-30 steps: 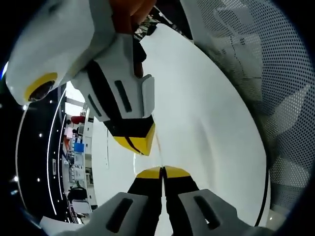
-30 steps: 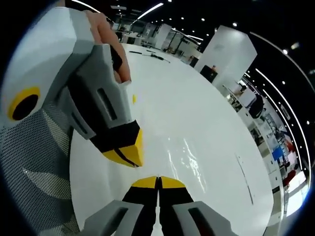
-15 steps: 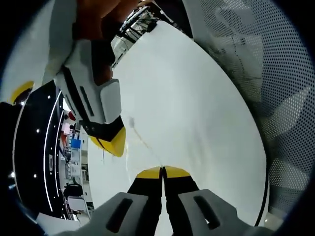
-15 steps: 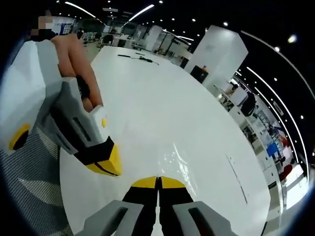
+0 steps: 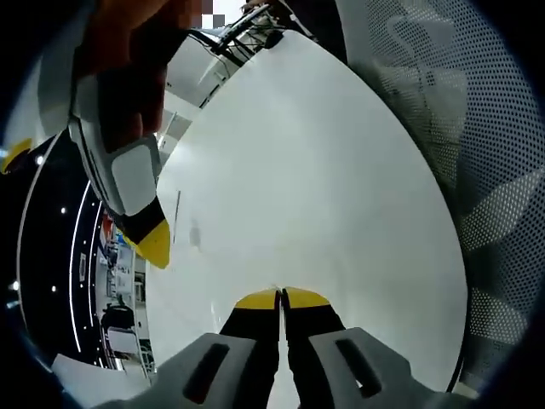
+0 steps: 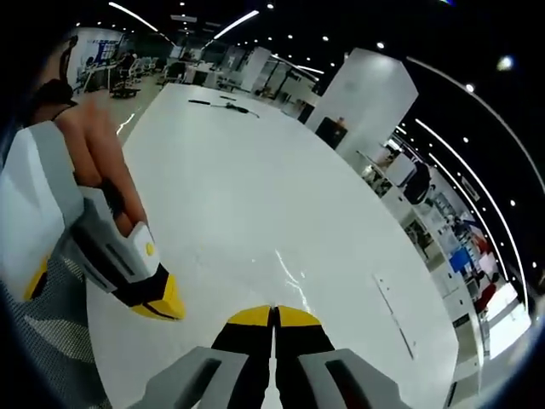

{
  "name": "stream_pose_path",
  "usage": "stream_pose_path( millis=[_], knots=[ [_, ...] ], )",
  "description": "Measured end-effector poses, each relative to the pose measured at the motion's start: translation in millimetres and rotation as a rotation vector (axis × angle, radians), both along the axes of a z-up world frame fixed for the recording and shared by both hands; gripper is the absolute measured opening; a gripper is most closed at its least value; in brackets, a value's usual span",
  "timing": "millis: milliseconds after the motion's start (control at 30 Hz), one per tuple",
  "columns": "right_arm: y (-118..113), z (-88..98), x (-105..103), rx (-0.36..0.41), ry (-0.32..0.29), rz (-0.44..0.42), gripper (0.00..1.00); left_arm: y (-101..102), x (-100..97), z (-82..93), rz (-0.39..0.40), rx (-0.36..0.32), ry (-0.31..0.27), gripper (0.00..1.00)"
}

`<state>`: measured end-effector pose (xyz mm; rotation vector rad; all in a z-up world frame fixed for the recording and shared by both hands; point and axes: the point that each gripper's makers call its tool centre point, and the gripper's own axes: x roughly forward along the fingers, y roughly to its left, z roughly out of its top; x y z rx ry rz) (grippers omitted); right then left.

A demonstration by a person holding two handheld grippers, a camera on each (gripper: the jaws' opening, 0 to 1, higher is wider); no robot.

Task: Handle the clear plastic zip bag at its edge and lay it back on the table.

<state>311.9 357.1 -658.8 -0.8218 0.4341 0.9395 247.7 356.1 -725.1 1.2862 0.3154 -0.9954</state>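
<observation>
My left gripper (image 5: 281, 297) over table (image 5: 324, 196), near its edge; my right gripper (image 5: 155, 243) to its left. Mesh chair (image 5: 485, 170) beyond table's right edge.

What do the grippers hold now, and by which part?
It cannot be told. Left gripper and right gripper are both shut, but clear plastic between the jaws would be too faint to see.
</observation>
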Motion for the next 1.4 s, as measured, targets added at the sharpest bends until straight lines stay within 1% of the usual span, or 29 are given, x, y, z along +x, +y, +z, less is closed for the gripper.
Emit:
stream_pose_path(
  millis=[133, 333, 667, 867, 1067, 1200, 1400],
  knots=[
    [1, 4.2, 5, 0.003, -0.013, -0.007, 0.00, 1, 0.5, -2.4, 0.007, -0.003, 0.007, 0.00],
    [0, 4.7, 7, 0.002, -0.017, -0.011, 0.00, 2, 0.3, -2.5, 0.014, -0.004, 0.010, 0.00],
    [1, 2.2, -3, -0.009, -0.001, 0.002, 0.00, 6, -1.8, -6.7, 0.033, -0.012, 0.021, 0.00],
    [-1, 1.9, -4, -0.006, 0.007, -0.003, 0.00, 7, 0.3, -6.4, 0.034, -0.011, 0.022, 0.00],
    [-2, -3.1, -6, -0.016, 0.017, 0.010, 0.00, 7, 2.6, -3.9, 0.047, -0.021, 0.019, 0.00],
    [2, -9.1, -12, -0.022, 0.028, 0.035, 0.00, 7, 3.5, -3.6, 0.050, -0.018, 0.016, 0.00],
    [5, -15.6, -16, -0.036, 0.040, 0.063, 0.00, 9, 7.5, -2.6, 0.067, -0.017, 0.011, 0.00]
  ],
)
